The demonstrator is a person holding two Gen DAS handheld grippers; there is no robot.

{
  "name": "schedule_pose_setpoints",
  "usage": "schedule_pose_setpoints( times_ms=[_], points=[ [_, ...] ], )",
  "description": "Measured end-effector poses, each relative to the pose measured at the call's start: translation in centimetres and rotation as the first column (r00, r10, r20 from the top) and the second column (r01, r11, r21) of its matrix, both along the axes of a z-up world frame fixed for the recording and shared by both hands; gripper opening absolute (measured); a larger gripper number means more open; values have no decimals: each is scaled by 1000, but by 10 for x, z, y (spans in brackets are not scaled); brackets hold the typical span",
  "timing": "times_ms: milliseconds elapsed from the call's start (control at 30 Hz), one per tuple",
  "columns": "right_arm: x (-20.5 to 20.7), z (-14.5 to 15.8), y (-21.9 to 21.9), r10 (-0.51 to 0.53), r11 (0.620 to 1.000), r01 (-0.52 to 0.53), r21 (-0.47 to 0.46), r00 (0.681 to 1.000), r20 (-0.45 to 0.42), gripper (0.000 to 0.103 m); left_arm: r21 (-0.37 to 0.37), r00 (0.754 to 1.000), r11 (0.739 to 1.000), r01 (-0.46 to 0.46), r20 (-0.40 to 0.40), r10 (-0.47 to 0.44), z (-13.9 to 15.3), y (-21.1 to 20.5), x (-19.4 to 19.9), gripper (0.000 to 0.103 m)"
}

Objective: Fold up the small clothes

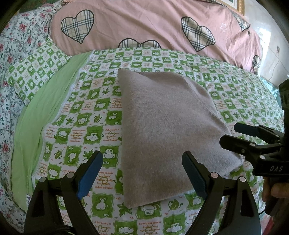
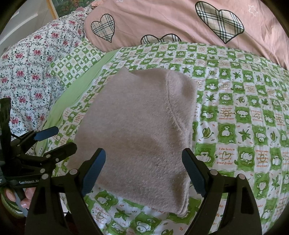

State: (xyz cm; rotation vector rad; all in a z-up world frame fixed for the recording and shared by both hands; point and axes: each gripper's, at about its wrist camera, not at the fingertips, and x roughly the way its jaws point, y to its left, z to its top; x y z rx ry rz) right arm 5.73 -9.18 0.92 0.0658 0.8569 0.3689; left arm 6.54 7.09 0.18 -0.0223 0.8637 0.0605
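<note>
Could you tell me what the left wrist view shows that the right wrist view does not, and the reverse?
Only the left wrist view shows the gilt picture frame at top right, the pale wall with a cable, and the right tool from the side. Only the right wrist view shows the stacked layer edges of the folded garment, and the left tool from the side with fingers on its handle. Both show the grey folded knit garment lying free on the green checked sheet, the pink heart quilt, the floral bedding, and both tools open.
</note>
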Motion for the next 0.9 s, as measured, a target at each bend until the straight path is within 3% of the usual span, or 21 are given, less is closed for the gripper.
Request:
schedule_pose_setpoints(
  times_ms=[900],
  points=[
    [16,0,-1,-6,1000,6,1,1000,9,87,11,999,999,-30,25,30,4,10,7,90]
  ],
)
